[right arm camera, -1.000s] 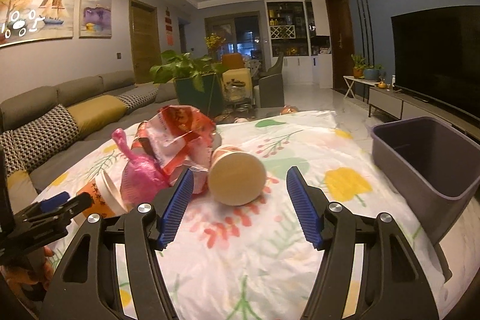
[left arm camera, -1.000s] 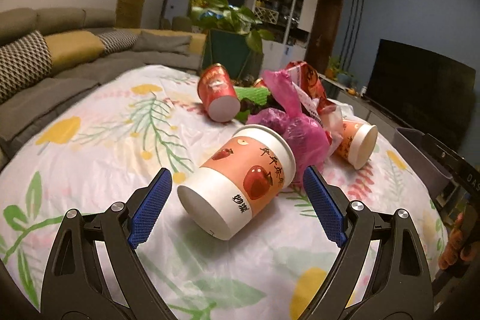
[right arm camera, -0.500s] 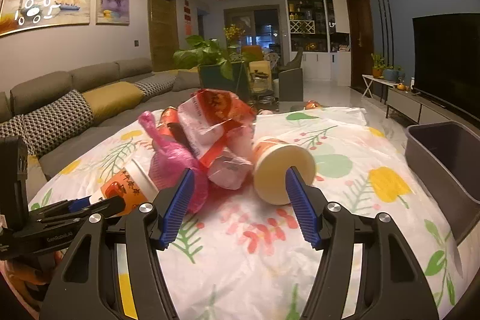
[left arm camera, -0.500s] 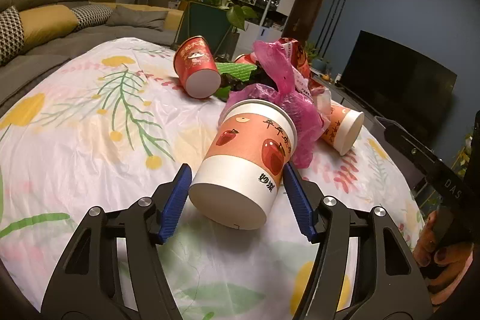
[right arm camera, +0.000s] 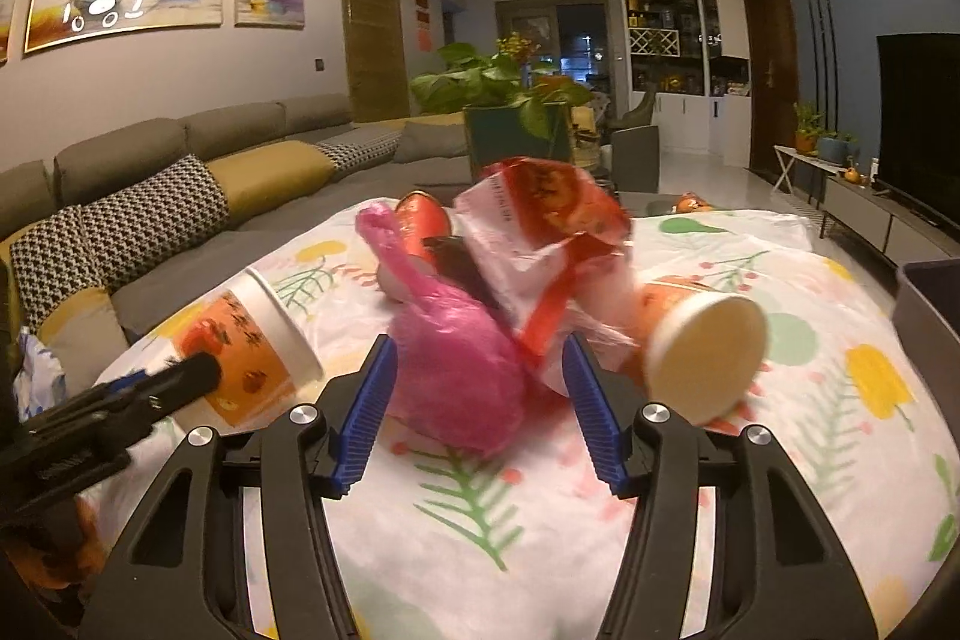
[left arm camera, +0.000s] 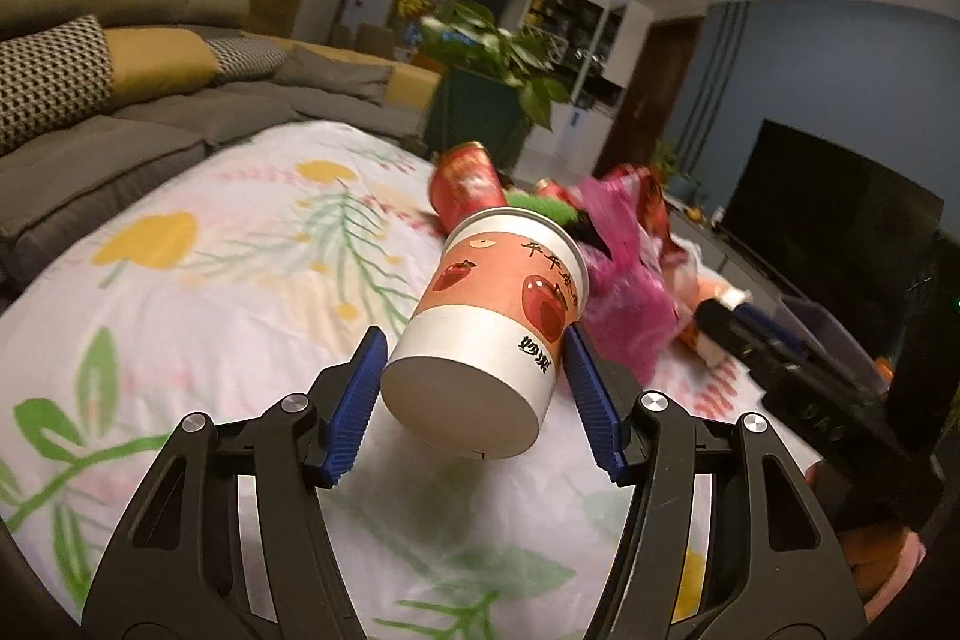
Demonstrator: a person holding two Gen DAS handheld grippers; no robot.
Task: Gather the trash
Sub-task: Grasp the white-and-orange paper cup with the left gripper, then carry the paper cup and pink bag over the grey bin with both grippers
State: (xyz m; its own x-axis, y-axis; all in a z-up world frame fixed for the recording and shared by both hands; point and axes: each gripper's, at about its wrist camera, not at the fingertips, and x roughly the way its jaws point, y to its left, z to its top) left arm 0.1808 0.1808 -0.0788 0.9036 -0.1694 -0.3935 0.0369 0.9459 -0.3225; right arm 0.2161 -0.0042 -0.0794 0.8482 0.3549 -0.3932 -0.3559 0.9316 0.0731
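Currently: left gripper [left arm camera: 474, 394] holds 1 paper cup; right gripper [right arm camera: 477, 406] holds nothing.

Left gripper's 2 blue pads [left arm camera: 360, 400] press both sides of the apple-print paper cup [left arm camera: 492, 334], base toward the camera, raised above the floral tablecloth [left arm camera: 210, 292]. Right gripper's jaws stand apart, flanking the pink plastic bag [right arm camera: 456, 370] without clamping it. In the right wrist view, a red-and-white wrapper [right arm camera: 540, 232] lies at 12 o'clock from the bag, a second paper cup [right arm camera: 702, 352] on its side at 3 o'clock, and a grey bin [right arm camera: 930, 316] stands farther at 3 o'clock.
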